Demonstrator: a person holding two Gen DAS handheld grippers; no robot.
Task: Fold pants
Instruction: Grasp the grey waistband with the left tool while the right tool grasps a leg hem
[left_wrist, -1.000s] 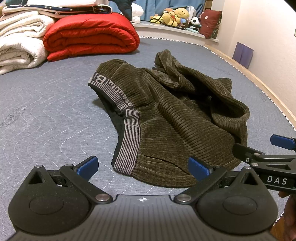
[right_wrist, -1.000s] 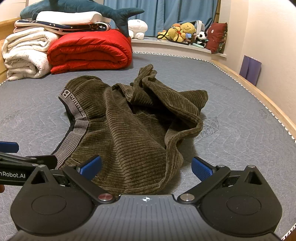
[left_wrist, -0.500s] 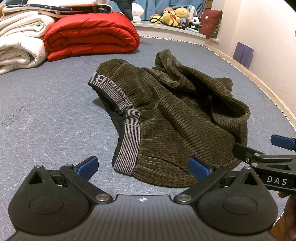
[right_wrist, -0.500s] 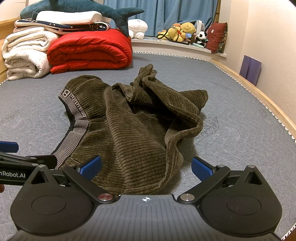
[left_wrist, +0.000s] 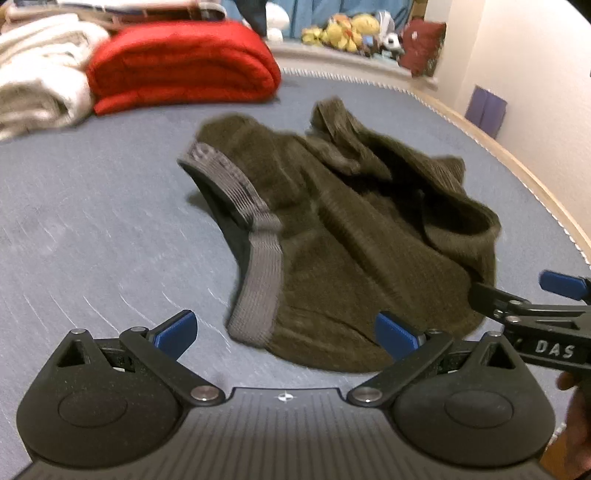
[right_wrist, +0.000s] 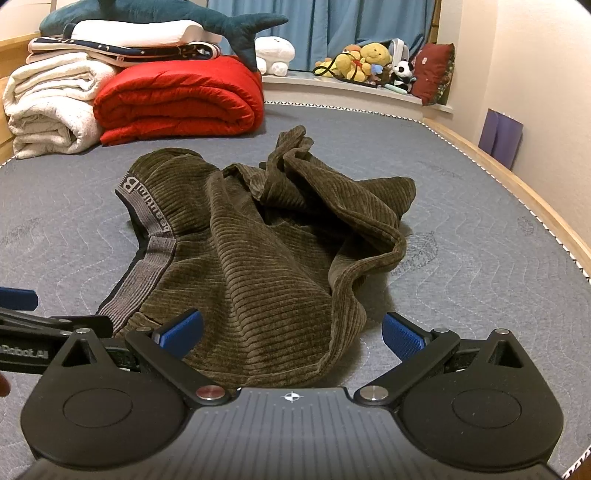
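Pants (right_wrist: 258, 258): dark olive, ribbed; waistband (right_wrist: 147, 218) grey-striped, pale lettering. Mattress (right_wrist: 461, 280) under pants: blue-grey, wavy quilting. Behind pants: red quilt (right_wrist: 177, 99), cream blanket (right_wrist: 51, 107). Finger pads (right_wrist: 400, 336): blue.

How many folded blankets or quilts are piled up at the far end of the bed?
2 clear ones: a red puffy quilt behind the pants, and a cream fleecy blanket left of it. Thinner folded bedding lies on top; more may be hidden.
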